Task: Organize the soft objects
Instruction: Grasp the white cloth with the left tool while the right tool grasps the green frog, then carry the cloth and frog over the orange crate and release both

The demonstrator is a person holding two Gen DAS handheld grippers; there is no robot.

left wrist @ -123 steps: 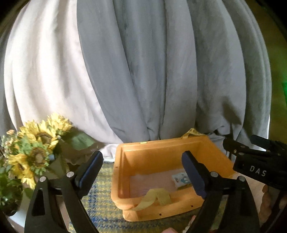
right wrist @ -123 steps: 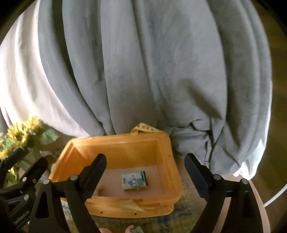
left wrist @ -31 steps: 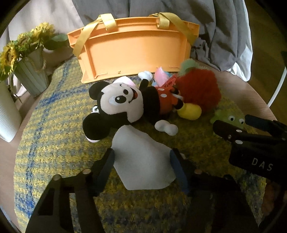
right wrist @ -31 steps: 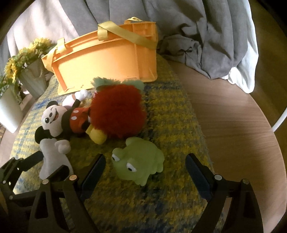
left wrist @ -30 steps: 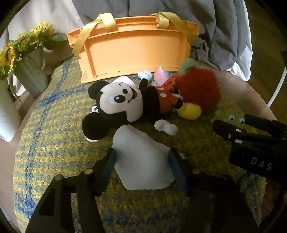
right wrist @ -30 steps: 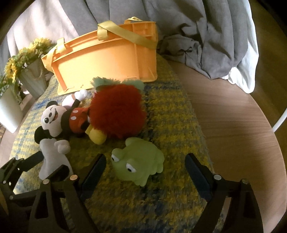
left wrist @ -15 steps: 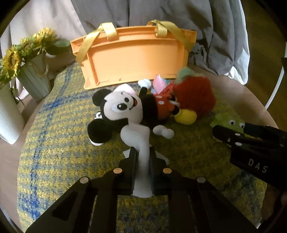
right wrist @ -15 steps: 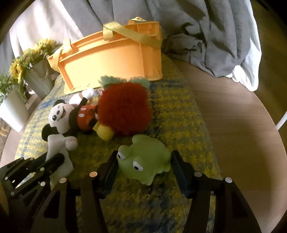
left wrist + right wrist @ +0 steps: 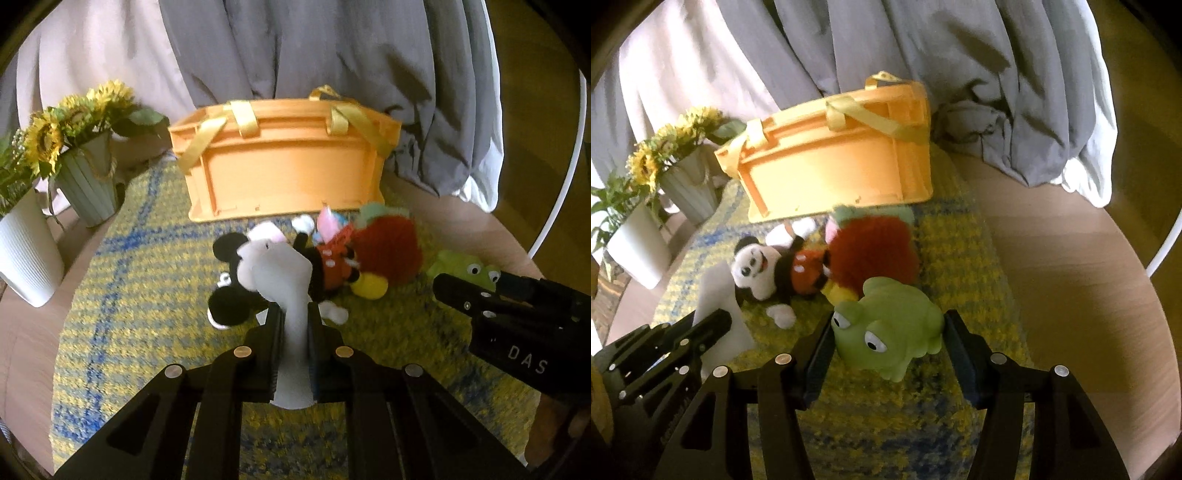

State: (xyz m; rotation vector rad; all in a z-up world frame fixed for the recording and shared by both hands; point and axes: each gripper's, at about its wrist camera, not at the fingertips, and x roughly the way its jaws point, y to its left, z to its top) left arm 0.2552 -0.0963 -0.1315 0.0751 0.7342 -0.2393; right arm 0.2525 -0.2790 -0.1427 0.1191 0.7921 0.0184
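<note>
My left gripper (image 9: 294,321) is shut on a white soft cloth (image 9: 284,273) and holds it up off the rug. My right gripper (image 9: 888,339) is shut on a green frog toy (image 9: 890,328), lifted a little above the rug. A Mickey Mouse plush (image 9: 775,269) and a red fuzzy plush (image 9: 875,251) lie on the yellow-blue rug (image 9: 945,236) behind them. The orange basket (image 9: 284,162) with yellow handles stands at the rug's far edge. The frog also shows in the left wrist view (image 9: 465,266), and the cloth in the right wrist view (image 9: 720,299).
A green vase of sunflowers (image 9: 88,184) and a white ribbed vase (image 9: 26,251) stand at the left. Grey and white curtains (image 9: 332,55) hang behind the basket. The round wooden table (image 9: 1071,266) extends to the right of the rug.
Both grippers closed: the left on the white cloth, the right on the frog. Both objects have since been raised off the rug, and the views pulled back and up.
</note>
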